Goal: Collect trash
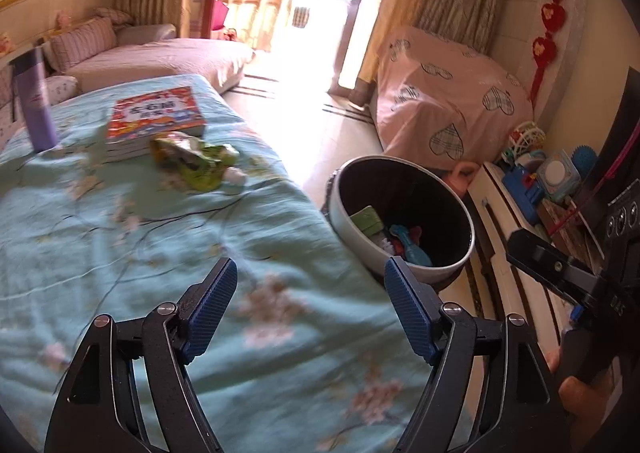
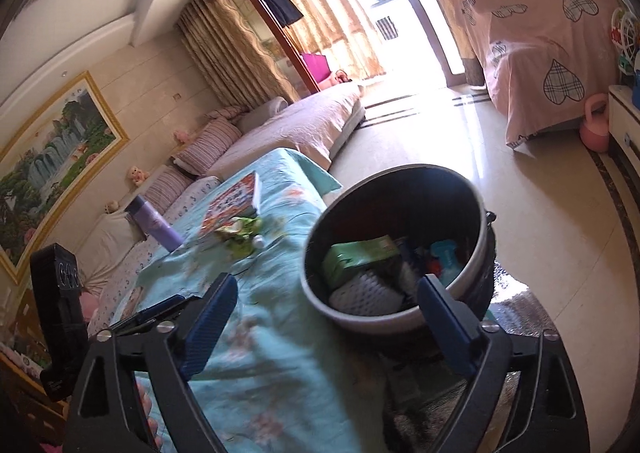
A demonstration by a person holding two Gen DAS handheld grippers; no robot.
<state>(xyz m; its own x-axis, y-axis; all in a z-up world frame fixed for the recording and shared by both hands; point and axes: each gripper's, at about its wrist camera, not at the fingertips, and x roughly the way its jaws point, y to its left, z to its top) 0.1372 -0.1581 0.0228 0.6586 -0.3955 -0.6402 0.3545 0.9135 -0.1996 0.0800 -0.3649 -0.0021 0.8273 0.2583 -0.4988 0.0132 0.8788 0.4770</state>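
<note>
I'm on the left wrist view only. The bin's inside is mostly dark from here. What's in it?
Observer: In the right wrist view, the bin holds a green carton lying on a white mesh pad.
Operator: Is my right gripper carrying anything?
Observer: No, the right gripper is open and empty, low beside the bin.
Operator: What's behind the purple bottle?
Observer: Behind the purple bottle, striped cushions line the wall under a framed landscape painting.
</note>
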